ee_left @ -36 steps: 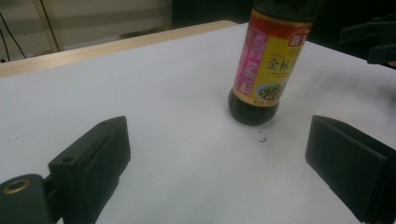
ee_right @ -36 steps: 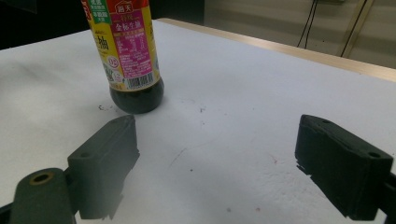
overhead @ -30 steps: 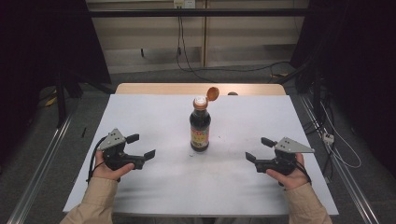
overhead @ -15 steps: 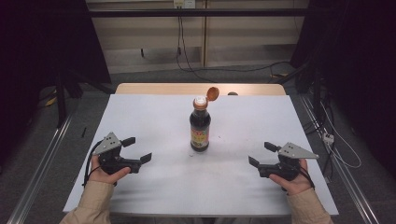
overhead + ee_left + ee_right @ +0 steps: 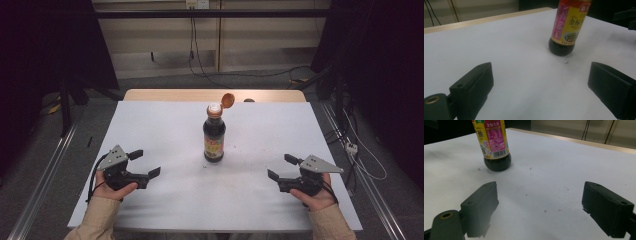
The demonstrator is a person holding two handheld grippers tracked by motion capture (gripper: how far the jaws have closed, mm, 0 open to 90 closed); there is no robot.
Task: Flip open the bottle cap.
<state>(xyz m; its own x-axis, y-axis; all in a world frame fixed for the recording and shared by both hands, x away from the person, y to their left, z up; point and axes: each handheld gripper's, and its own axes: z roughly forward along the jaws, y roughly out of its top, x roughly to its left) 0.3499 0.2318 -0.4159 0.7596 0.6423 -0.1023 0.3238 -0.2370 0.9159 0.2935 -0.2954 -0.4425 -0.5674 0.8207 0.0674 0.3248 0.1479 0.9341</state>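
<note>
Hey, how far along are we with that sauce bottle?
Done: the bottle's orange flip cap already stands open. In hand: nothing; the left gripper and right gripper sit open on either side, clear of the bottle. Left: apparently grasping it, for whatever follows, maybe pouring or closing the cap.

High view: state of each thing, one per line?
Sauce bottle: upright on the table, dark liquid inside.
Orange flip cap: open, tipped back on its hinge.
Left gripper: open, holding nothing, apart from the bottle.
Right gripper: open, holding nothing, apart from the bottle.
</note>
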